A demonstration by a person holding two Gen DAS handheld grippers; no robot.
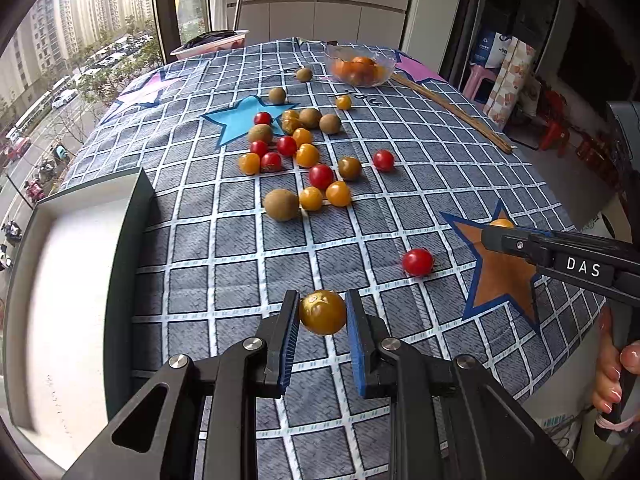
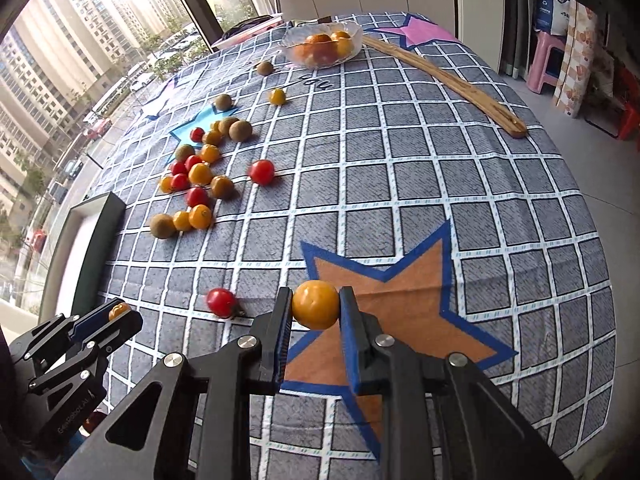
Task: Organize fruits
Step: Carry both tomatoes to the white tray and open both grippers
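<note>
Starting at the far left: the white tray [image 1: 72, 280] with the dark rim sits well off to the outer side of the left gripper [image 1: 322, 314]. Its fingers are clamped on a yellow cherry tomato [image 1: 322, 312], pinched right at the tips, and it looks lifted a bit off the checked cloth [image 1: 240, 280] on the bench.

Past those fingers and up a bit there's a loose red tomato [image 1: 417, 262], and further ahead the main scatter of fruit [image 1: 304, 152], red and yellow tomatoes mixed with brownish round ones. Way at the far end is a glass bowl [image 1: 360, 66] with orange fruit already in it.

Over on the right, the right gripper [image 2: 316, 306] has its fingers clamped on an orange-yellow tomato [image 2: 315, 304], again only at the tips, hanging above the brown star [image 2: 400, 300] on the cloth.

What worries me: both grabs are tip-only on smooth round fruit, so a quick swing or tilt could let either one squirt out and roll, probably off the bench edge. Squeeze harder and you'd likely split the skin instead. Also the two grippers are pretty near each other, so if both head for the same container they could bump and knock one loose.
</note>
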